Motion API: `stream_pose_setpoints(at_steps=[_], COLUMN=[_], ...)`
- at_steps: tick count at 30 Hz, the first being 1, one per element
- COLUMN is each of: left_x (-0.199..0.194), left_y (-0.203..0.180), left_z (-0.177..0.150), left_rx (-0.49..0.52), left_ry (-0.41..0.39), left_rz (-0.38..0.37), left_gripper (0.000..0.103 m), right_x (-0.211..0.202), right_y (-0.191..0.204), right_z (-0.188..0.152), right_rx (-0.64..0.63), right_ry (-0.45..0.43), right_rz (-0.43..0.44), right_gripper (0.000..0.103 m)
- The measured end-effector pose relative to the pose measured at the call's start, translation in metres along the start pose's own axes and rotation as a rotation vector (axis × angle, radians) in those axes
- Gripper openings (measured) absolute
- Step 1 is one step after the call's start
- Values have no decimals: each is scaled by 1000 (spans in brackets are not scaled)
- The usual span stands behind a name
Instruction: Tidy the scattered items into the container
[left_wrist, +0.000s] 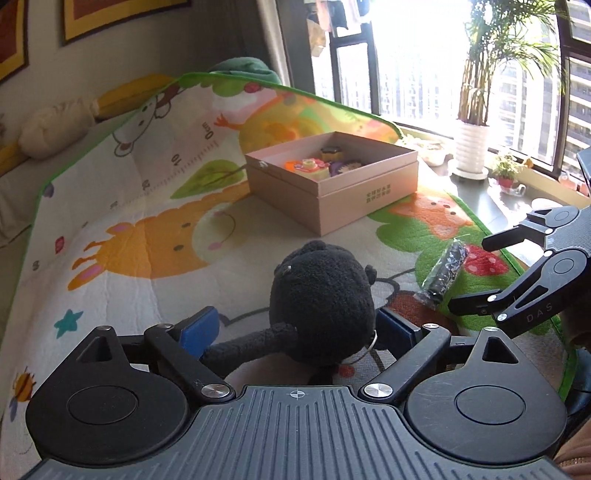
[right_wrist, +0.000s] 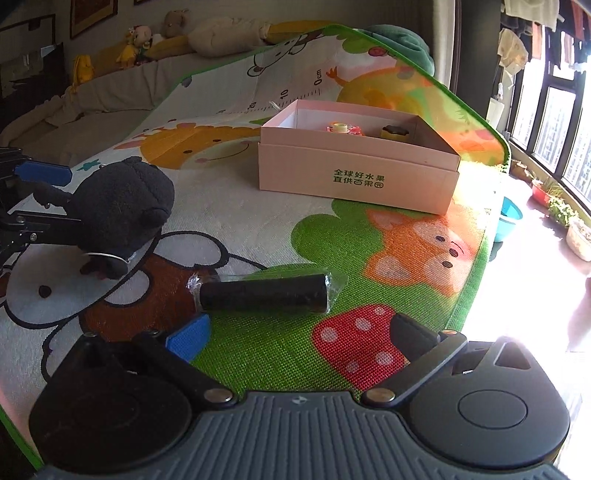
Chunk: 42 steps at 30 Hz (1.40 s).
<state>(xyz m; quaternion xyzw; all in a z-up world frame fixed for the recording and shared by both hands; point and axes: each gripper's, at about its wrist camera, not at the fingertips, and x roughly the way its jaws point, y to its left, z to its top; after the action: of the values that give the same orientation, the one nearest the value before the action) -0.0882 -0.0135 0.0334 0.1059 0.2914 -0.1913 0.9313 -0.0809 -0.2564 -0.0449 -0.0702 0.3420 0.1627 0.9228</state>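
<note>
L gripper (left_wrist: 295, 328) is standing wide open w/ the black plush toy (left_wrist: 321, 299) between its pads, not squeezed; R gripper (right_wrist: 295, 336) is gaping empty just short of the black roll (right_wrist: 264, 295). Both are lying nr the pink box (left_wrist: 332, 184) on the mat; centre pads before closing

plush toy (left_wrist: 321, 299): black, fuzzy, on play mat
wrapped roll (right_wrist: 264, 295): black cylinder in clear film, lying flat
box (right_wrist: 358, 181): pink, open, holds small toys
</note>
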Motion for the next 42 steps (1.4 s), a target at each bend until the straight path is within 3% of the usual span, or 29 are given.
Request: stream_pose_setpoints(at_steps=[6,12,16,19,24,29,35,39,42], left_x=[12,9,11,11,9,-12,-31,-10,14], left_y=[-25,-40,-50,-55,-67,-66,-40,-22,-26], left_z=[10,18,19,19,17,11,1,-6,-5], left_rx=[4,7,22,31,84,90,-59,-198,-165], left_ry=[-39,-78,-80,-85,-83,-96,-106,-43,-20], left_rz=[-58,-184,-206,-243,-280,-209,5,23,22], left_gripper=[96,96,97,97,97,98,101,101,101], right_x=[0,-4,-15,-28,-16,26,30,31,28], right_y=[-9,-24,-39,-50,-36,-9,5,2,0], right_z=[-2,-3,1,21,69,81,66,66,65], right_rx=[49,131,215,275,212,118,49,40,32], right_ry=[5,-20,-70,-115,-131,-45,-63,-55,-56], right_rz=[25,60,72,152,219,147,94,88,75], right_gripper=[103,103,103,103,103,103,103,103,103])
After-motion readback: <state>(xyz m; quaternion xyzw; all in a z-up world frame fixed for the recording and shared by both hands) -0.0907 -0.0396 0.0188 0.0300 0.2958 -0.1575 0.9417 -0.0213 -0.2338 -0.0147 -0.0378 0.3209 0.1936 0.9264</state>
